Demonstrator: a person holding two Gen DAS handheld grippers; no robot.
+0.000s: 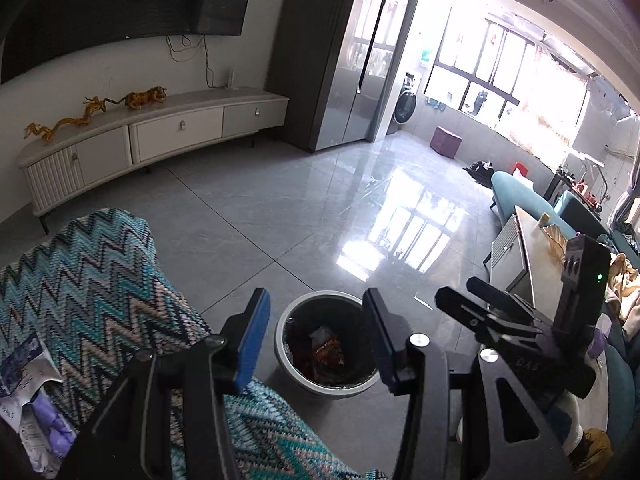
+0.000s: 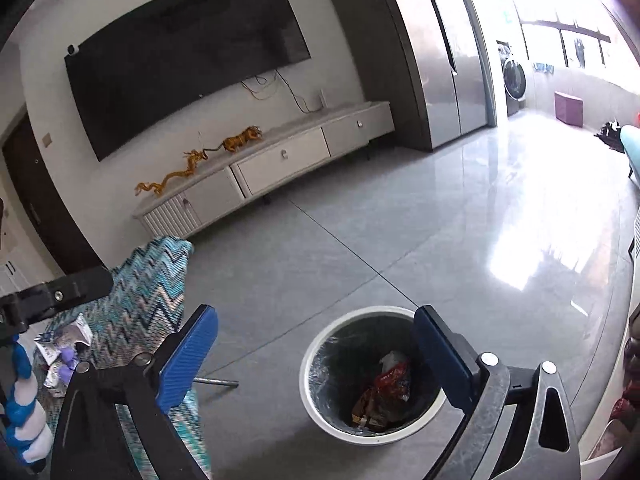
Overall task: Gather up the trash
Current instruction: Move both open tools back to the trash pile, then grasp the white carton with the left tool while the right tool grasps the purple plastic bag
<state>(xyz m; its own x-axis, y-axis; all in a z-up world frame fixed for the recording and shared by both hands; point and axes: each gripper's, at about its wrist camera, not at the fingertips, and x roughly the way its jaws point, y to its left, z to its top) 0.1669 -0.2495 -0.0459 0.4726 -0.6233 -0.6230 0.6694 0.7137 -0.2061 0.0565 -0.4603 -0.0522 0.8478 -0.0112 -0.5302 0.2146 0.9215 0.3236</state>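
A round white trash bin (image 1: 288, 378) with a dark liner stands on the grey floor and holds red and brown wrappers (image 1: 326, 350). My left gripper (image 1: 316, 336) is open and empty above it. In the right wrist view the bin (image 2: 316, 412) and wrappers (image 2: 384, 394) show below my open, empty right gripper (image 2: 316, 354). Crumpled white and purple wrappers (image 1: 28, 392) lie on a zigzag-patterned blanket (image 1: 92, 280) at the left, also in the right wrist view (image 2: 60, 354). The right gripper's body (image 1: 520, 320) shows at the right of the left wrist view.
A white TV cabinet (image 1: 160, 136) with golden figurines (image 1: 146, 98) stands under a wall TV (image 2: 180, 56). A steel fridge (image 1: 360, 60) is behind. A teal sofa (image 1: 516, 188) and a low table (image 1: 532, 248) are at the right. A metal rod (image 2: 216, 382) lies on the floor.
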